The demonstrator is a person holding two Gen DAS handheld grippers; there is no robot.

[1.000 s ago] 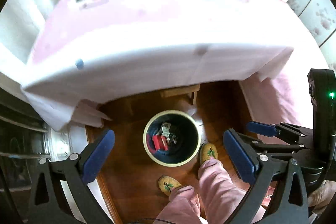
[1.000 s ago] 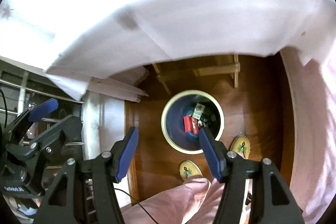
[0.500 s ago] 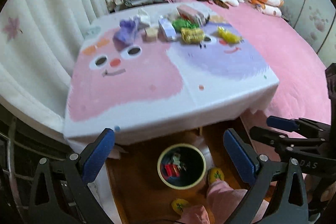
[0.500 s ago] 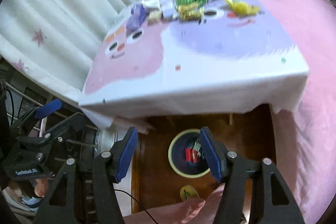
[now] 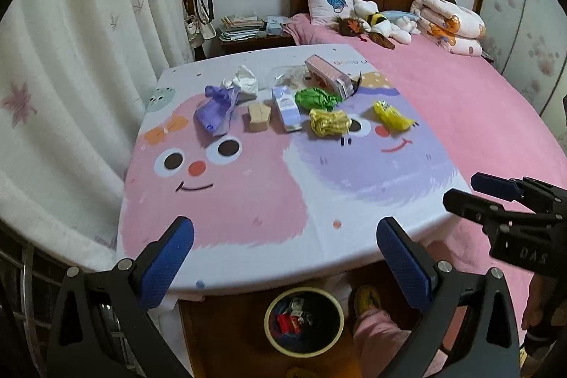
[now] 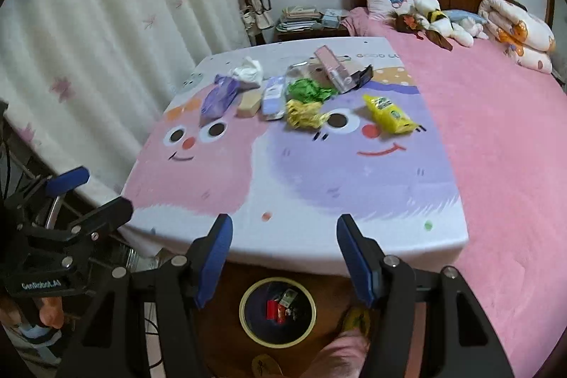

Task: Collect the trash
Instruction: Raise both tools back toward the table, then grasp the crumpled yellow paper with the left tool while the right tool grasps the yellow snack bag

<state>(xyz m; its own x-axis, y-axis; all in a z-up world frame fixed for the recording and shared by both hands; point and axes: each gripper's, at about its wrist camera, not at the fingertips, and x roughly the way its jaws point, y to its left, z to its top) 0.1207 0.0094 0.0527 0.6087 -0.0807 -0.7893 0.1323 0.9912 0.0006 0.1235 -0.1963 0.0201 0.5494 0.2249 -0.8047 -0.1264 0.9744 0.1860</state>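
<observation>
Trash lies in a row at the far side of the cartoon-print table (image 5: 269,201): a purple bag (image 5: 216,108), white crumpled paper (image 5: 242,80), a tan block (image 5: 258,117), a small carton (image 5: 286,108), a green wrapper (image 5: 315,98), a crumpled yellow wrapper (image 5: 327,122), a yellow packet (image 5: 391,116) and a pink box (image 5: 327,75). A round bin (image 5: 304,321) with red scraps stands on the floor below the near edge; it also shows in the right wrist view (image 6: 277,310). My left gripper (image 5: 283,261) and right gripper (image 6: 283,257) are open, empty, held above the near table edge.
A pink bed (image 5: 460,101) with pillows and plush toys runs along the right. White curtains (image 5: 71,77) hang on the left. A nightstand (image 5: 248,30) with papers stands beyond the table. The person's slippered feet (image 5: 366,302) are beside the bin.
Both grippers have tilted up from looking down into the bin to looking across the table top. Both stayed open and empty.
</observation>
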